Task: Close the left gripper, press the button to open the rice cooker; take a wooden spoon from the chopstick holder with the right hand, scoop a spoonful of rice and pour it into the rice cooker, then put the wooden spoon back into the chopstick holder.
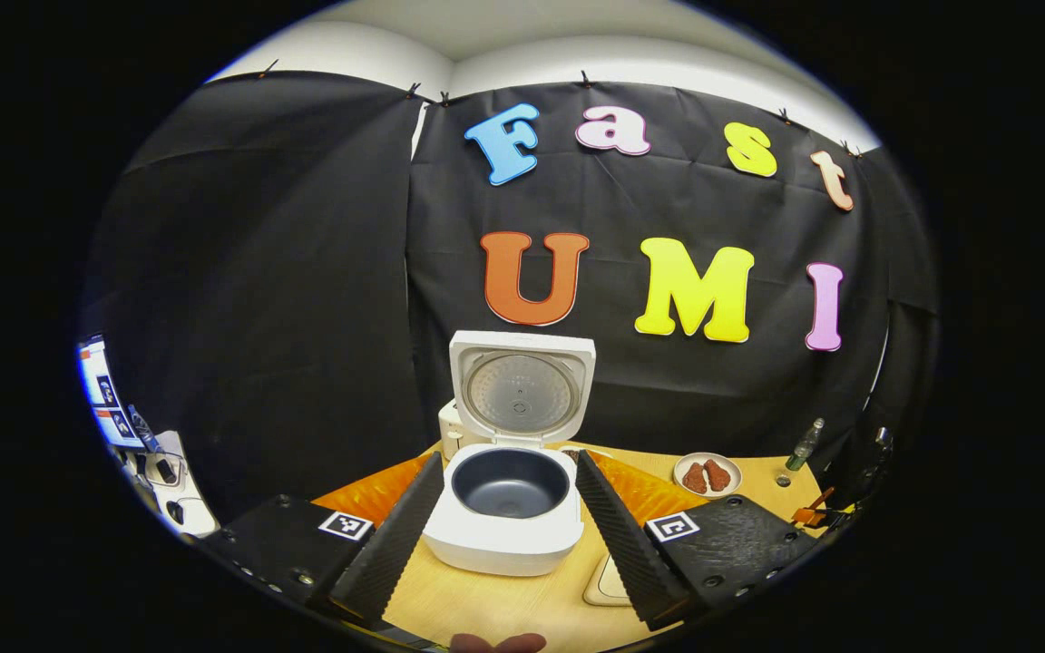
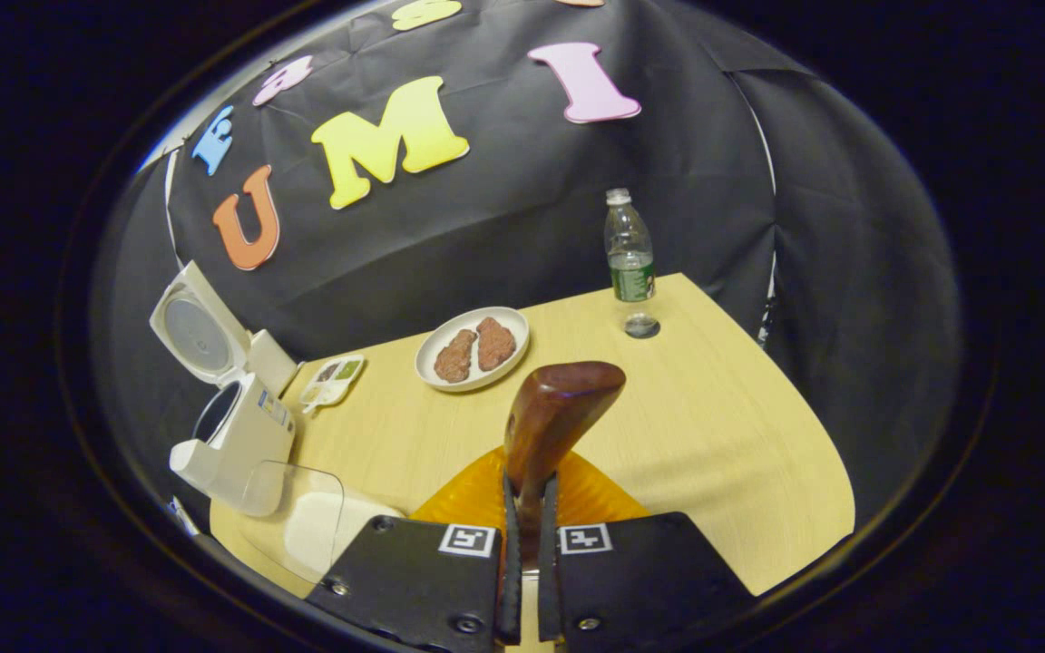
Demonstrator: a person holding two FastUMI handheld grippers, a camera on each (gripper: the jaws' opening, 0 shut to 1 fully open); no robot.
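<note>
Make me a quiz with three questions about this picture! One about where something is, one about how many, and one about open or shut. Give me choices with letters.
1. Where does the bottle stand?
A. at the table's far edge, by the wall
B. inside the rice cooker
C. on the plate

2. How many brown pieces of food lie on the plate?
A. none
B. two
C. five

3. How is the rice cooker's lid?
A. shut flat
C. taken off, lying on the table
B. open, standing up

Answers:
1. A: in the right gripper view it stands on the far edge, near the black cloth.
2. B: two brown pieces lie side by side.
3. B: the left gripper view looks between the open left gripper into the bare pot, lid raised behind. The right gripper grips the wooden spoon.
</note>
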